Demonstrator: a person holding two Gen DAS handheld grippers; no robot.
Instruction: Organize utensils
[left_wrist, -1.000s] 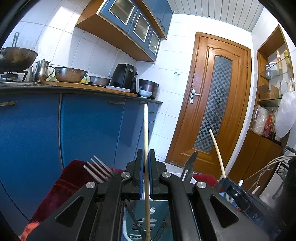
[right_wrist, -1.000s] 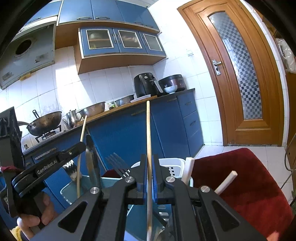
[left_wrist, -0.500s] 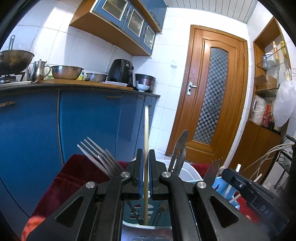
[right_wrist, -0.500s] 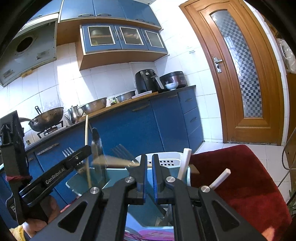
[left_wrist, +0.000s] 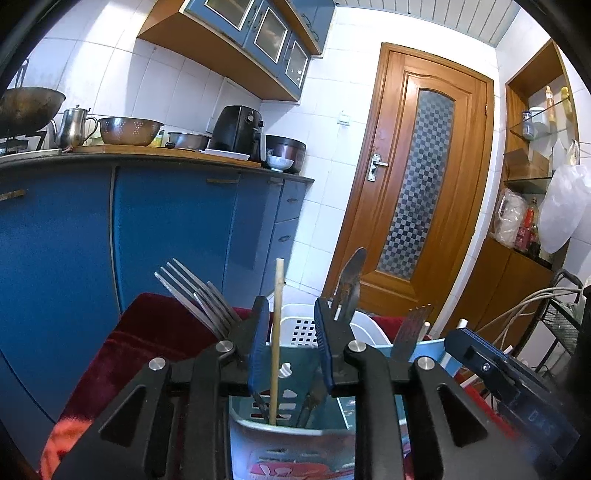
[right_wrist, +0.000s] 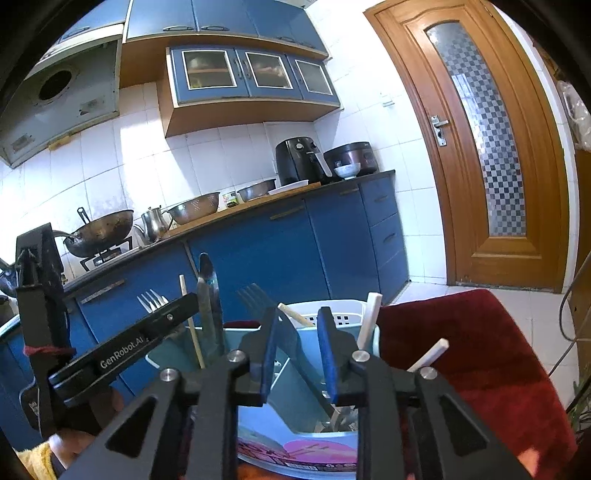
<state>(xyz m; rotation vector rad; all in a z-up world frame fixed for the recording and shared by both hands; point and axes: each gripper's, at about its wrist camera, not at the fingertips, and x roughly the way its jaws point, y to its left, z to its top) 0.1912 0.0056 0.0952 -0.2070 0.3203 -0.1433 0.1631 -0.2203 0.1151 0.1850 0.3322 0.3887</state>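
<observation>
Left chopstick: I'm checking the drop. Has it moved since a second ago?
Yes. The chopstick has sunk: its top was level with the countertop, now far below. The left gripper jaws just opened, freeing it.

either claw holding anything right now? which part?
Nothing held. Left claw has just opened; the wooden chopstick stands free between its pads in the holder. Right claw has also just opened, empty.

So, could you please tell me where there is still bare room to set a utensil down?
Free: the dark red cloth right of the blue utensil caddy, and the same cloth left of the forks. Crowded: the caddy itself, packed with forks, a knife, wooden chopstick and white chopsticks.
</observation>
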